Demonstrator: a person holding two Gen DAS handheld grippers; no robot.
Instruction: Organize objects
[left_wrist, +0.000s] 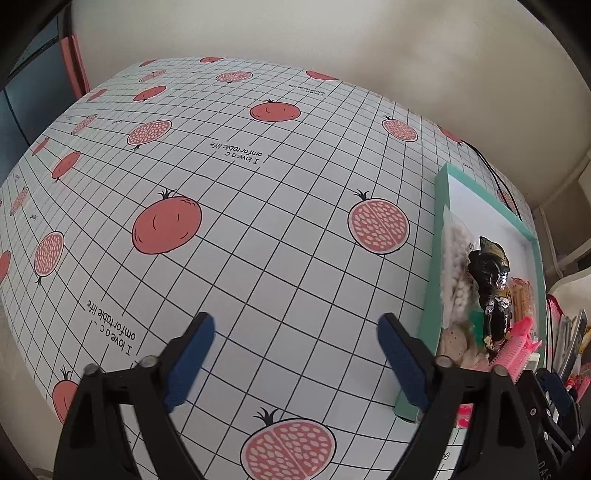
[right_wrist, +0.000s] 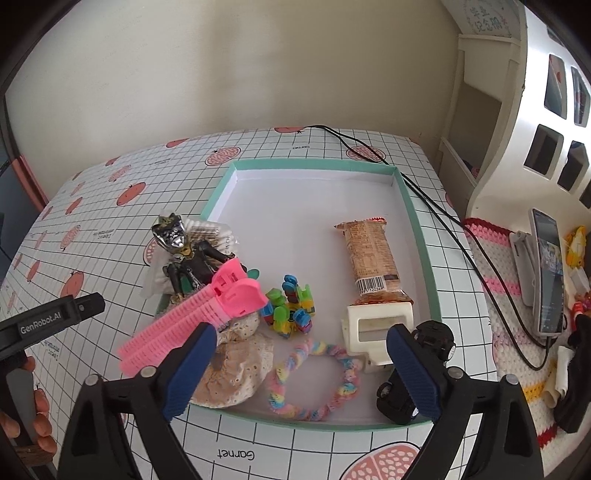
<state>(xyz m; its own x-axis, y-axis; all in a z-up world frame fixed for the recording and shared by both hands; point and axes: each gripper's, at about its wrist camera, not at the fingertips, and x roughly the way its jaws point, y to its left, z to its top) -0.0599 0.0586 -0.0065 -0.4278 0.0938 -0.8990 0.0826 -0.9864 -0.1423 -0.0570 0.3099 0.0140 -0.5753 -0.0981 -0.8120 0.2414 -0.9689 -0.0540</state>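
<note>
Over the tray's (right_wrist: 413, 229) near edge, right gripper (right_wrist: 301, 363) held wide, pink comb (right_wrist: 192, 321) at tray's left edge, left gripper (left_wrist: 295, 360) wide over tablecloth (left_wrist: 258, 206).

The worktop (right_wrist: 332, 446) wears a white cloth with a black grid and red pomegranate prints, and a thin black cable (right_wrist: 436, 206) runs across its far right corner. To the right, a smartphone (right_wrist: 550, 273) leans upright on a pink and white crocheted mat (right_wrist: 495, 258), in front of a white curved shelf unit (right_wrist: 517, 122). A plain cream wall (right_wrist: 240, 66) rises behind.
</note>
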